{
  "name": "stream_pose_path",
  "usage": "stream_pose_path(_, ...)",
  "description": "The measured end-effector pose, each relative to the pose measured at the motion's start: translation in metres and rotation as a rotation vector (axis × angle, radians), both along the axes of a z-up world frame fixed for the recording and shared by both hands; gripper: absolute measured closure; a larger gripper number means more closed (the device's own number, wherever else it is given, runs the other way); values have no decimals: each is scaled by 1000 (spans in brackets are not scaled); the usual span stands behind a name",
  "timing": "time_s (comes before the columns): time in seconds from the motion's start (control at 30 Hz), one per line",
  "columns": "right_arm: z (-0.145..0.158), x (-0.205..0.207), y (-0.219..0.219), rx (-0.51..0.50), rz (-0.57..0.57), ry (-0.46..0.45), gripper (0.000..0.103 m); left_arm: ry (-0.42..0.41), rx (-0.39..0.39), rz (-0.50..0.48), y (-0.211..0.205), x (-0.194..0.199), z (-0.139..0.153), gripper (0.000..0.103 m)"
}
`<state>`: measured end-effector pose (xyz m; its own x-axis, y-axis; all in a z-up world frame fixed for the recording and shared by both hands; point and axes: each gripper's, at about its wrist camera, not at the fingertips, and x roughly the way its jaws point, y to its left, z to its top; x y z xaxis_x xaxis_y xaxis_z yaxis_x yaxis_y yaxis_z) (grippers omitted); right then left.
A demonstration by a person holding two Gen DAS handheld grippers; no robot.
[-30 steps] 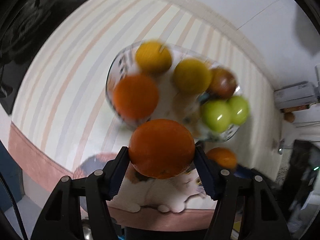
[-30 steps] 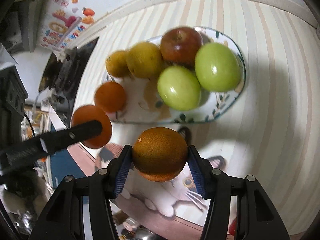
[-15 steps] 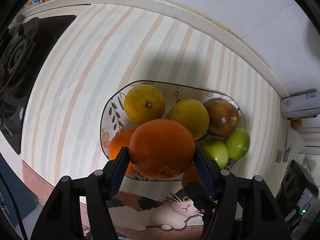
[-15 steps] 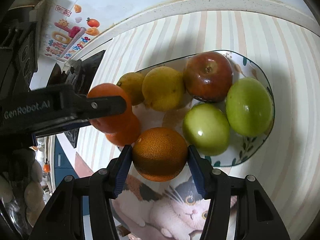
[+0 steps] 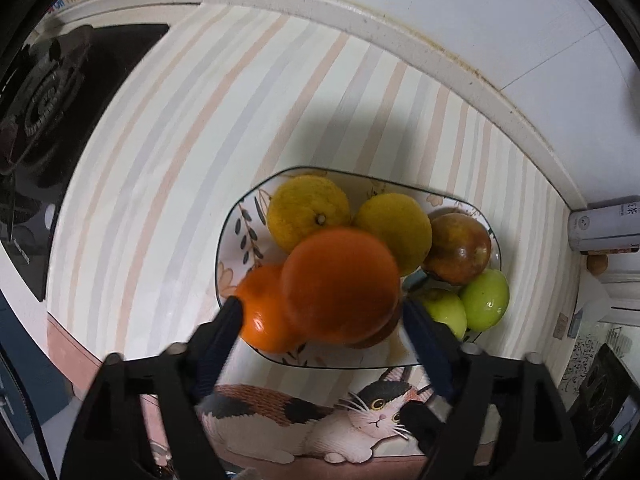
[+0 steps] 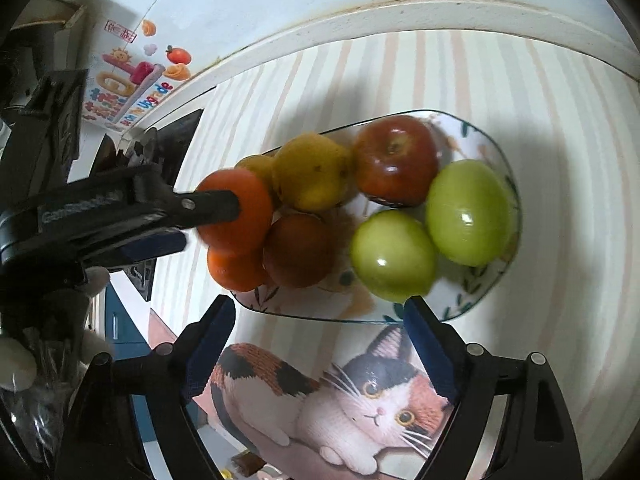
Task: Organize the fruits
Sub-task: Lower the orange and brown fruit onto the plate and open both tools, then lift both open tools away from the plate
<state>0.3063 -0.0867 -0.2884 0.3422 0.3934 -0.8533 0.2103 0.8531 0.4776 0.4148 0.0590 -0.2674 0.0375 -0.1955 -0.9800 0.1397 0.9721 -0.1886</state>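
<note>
Left hand-held gripper (image 5: 322,332): jaws opening; the round, smooth orange fruit (image 5: 340,284) between them sits clear of both blue pads, over the oval white ceramic plate with a leaf pattern (image 5: 240,236).
Right hand-held gripper (image 6: 320,336): jaws opening with nothing between them, low in the frame before the plate's near rim.
Fruit: all on the plate, mid-frame on the striped surface (image 5: 168,152): oranges at the left, two dull yellow citrus (image 5: 306,210) behind, a dark red apple (image 6: 396,160), two glossy green apples (image 6: 394,254) at the right.
Handling: judged firm, round and moderately heavy; glossy skins look slippery, and the heap seems liable to roll. Best taken across the widest middle with gentle pressure, to avoid bruising.
Plate: looks breakable; the fruit should be set down, not dropped.
Writing: "GenRobot" on the left hand-held gripper's body in the right wrist view; "The Upgrade" on a colourful wall sticker (image 6: 128,84), upper left.
Mat: a calico cat print (image 6: 360,412) at the frame's bottom.
</note>
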Motion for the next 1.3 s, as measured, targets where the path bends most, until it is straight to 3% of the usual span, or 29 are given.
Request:
stream_pose_path(0.03, 2, -1, -2, -3, -3, -5, 14, -11, -5, -4, 0, 0, 3, 9)
stream_pose_path(0.2, 15, -8, -16, -47, -19, -11, 14, -42, 0, -5, 3, -1, 14, 9)
stream_pose_path(0.33, 30, -9, -17, -167, -6, -9, 6, -153, 64, 3, 10, -13, 35, 9)
stream_pose_path(0.53, 54, -21, -18, -343, 43, -25, 6, -294, 164, 16, 27, -55, 58, 9)
stream_pose_path(0.83, 96, -56, -25, -398, 81, -78, 6, -362, 158, 60, 31, -110, 76, 9)
stream_pose_path(1.3, 174, -123, -44, -417, 125, -203, 6, -491, 131, 103, 12, -192, 133, 9)
